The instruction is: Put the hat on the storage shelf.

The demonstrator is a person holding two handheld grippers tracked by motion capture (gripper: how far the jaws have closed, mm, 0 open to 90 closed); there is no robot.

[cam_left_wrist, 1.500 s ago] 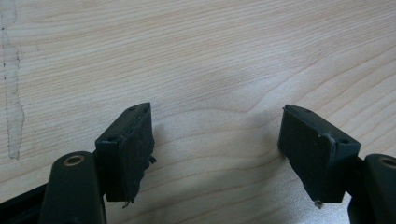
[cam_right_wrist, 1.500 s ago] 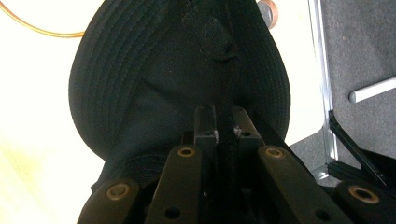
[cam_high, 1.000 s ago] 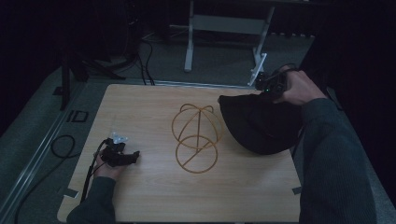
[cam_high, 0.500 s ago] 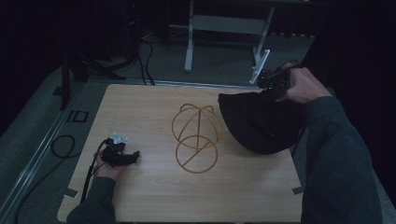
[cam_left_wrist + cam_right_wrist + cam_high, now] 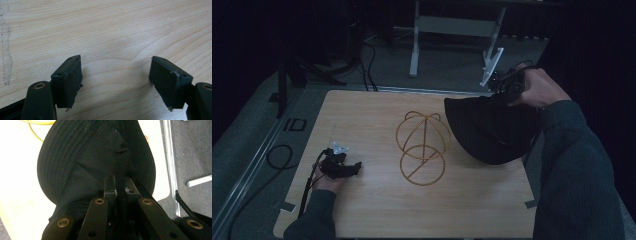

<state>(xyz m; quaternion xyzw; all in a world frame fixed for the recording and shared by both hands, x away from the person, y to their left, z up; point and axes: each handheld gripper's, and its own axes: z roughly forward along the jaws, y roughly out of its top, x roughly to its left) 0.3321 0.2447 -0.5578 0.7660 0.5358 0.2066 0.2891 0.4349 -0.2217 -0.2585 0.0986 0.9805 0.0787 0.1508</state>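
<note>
right claw pinches the black hat (raised); left claw wide, low on table

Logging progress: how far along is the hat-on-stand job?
Done: right gripper has the black hat pinched and lifted. In hand: hat hangs right of the wire stand, not on it. Left: seat it on the stand. Left gripper rests open on the table.

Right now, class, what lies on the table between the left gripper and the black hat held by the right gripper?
In the high view, the wire hat stand stands on the table between the left gripper and the black hat.
</note>
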